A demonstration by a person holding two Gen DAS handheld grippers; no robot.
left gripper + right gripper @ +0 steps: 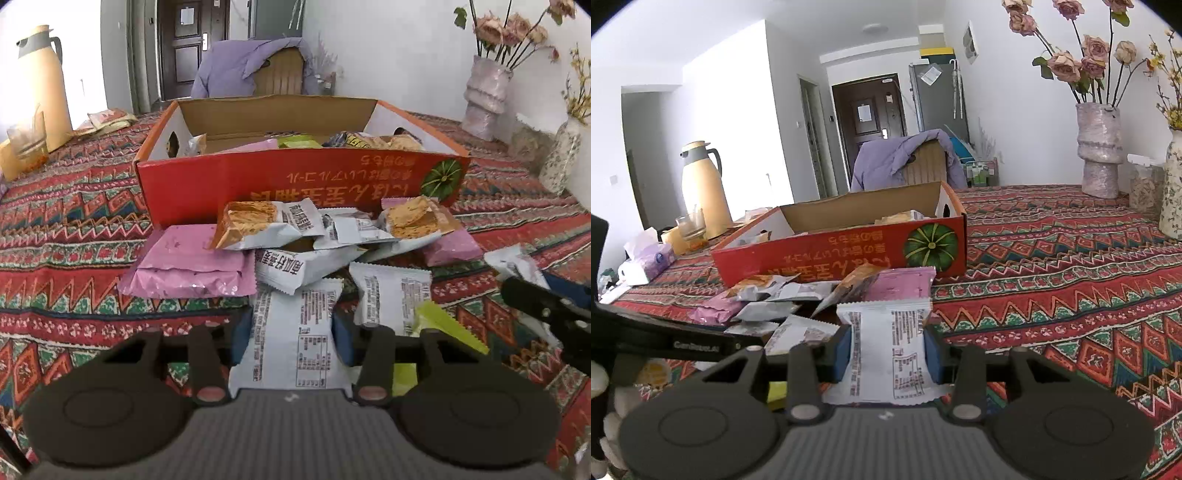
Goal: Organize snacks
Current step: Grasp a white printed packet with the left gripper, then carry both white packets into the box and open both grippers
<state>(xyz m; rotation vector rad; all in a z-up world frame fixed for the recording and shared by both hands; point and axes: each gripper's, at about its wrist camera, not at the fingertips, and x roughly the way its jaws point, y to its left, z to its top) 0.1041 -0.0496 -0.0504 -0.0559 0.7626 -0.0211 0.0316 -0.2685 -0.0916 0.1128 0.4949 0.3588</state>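
A red cardboard box (pixel 295 181) with snacks inside stands on the patterned tablecloth; it also shows in the right wrist view (pixel 827 254). A pile of white, pink and orange snack packets (pixel 306 236) lies in front of it. My left gripper (pixel 291 338) is shut on a white snack packet (pixel 295 343) with printed text. My right gripper (pixel 888 352) is shut on another white snack packet (pixel 886 350), just right of the pile (pixel 783 299). The right gripper's black body shows at the right edge of the left wrist view (pixel 546 310).
A yellow thermos (pixel 703 188) and a glass (pixel 690 225) stand at the back left with a tissue pack (pixel 650 258). Vases with flowers (pixel 1099 147) stand at the back right. A chair with a purple jacket (pixel 905 158) is behind the table.
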